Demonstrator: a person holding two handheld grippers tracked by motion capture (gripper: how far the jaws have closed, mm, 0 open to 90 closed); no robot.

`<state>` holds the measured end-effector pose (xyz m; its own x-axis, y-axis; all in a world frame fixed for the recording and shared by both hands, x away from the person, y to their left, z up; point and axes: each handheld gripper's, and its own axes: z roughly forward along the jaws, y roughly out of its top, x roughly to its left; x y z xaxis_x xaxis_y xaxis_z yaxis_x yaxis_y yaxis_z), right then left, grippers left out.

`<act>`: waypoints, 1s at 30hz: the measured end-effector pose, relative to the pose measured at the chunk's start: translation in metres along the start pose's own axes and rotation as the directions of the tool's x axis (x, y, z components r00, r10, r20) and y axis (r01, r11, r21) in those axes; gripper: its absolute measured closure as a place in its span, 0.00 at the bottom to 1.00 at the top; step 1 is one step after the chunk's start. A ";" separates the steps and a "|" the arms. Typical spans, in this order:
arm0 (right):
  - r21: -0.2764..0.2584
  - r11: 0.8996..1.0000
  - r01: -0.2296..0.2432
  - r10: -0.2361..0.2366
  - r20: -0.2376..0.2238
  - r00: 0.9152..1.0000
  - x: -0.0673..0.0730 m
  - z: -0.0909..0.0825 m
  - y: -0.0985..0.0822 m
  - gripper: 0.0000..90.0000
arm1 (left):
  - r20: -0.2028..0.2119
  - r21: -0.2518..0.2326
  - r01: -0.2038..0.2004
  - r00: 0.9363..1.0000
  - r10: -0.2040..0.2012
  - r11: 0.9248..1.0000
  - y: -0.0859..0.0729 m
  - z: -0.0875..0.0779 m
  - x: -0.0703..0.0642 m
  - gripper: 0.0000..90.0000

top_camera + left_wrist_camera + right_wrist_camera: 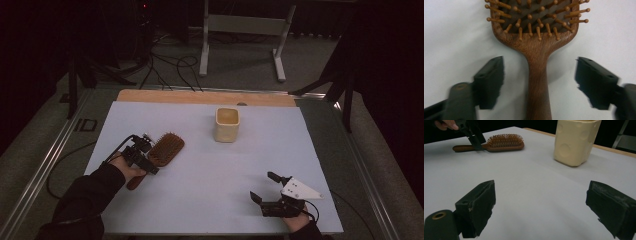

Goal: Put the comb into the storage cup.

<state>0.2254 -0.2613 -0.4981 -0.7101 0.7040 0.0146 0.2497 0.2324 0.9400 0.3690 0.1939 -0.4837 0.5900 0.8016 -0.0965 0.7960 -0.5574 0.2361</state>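
Cup [227,125]: cream, squarish, upright near the far middle of the sheet [210,200]. From above its inside reads tan; you cannot tell whether anything is in it. In your right gripper view the cup's side shows shallow round dimples, which the high view does not resolve.

Brush [161,154]: wooden paddle type, lying bristles up at the left of the sheet, handle pointing toward you. Well apart from the cup.

Left gripper [142,156]: your jaws stand wide apart, one on each side of the brush handle just below the head, with clear gaps to the wood on both sides. Your left gripper view shows the handle grain and ball-tipped pins; the high view shows little more than the brush's outline there. Your right gripper view catches that gripper from the side, down over the handle.

Right gripper [264,186]: jaws spread, holding nothing, low over bare sheet at the near right, a grey plate on top.

Surface: pale sheet over a wooden board [200,96], its far strip uncovered. Metal rails [45,165] run along both sides.

Room: dark; cables [167,67] on grey floor, a white frame stand [245,30] behind the table.
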 end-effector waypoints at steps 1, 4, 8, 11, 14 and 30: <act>-0.001 1.000 0.001 -0.001 0.000 1.000 0.000 0.000 0.000 0.10 | -0.008 0.002 0.001 1.000 -0.001 1.000 0.000 0.001 0.000 0.34; 0.000 1.000 0.000 0.000 0.000 1.000 0.000 0.000 0.000 0.10 | -0.007 0.005 0.006 1.000 -0.006 1.000 0.000 0.002 0.001 0.40; 0.000 1.000 0.001 -0.001 -0.001 1.000 0.000 0.000 0.000 0.10 | -0.013 0.019 0.003 1.000 -0.003 1.000 0.001 0.006 -0.001 0.46; 0.000 1.000 0.001 -0.001 0.000 1.000 0.000 0.000 0.000 0.10 | -0.018 0.016 0.001 1.000 -0.001 1.000 0.002 0.006 -0.002 0.52; 0.000 1.000 0.001 -0.001 0.000 1.000 0.000 0.000 0.000 0.10 | -0.018 0.020 -0.002 1.000 0.002 1.000 0.002 0.006 -0.002 0.58; 0.005 1.000 0.010 -0.010 0.002 1.000 0.000 0.000 0.000 0.10 | -0.088 0.107 -0.044 0.995 0.053 0.993 0.012 0.007 -0.011 0.78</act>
<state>0.2253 -0.2608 -0.4981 -0.7110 0.7032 0.0043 0.2456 0.2426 0.9385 0.3725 0.1768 -0.4871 0.6172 0.7868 0.0021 0.7794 -0.6118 0.1350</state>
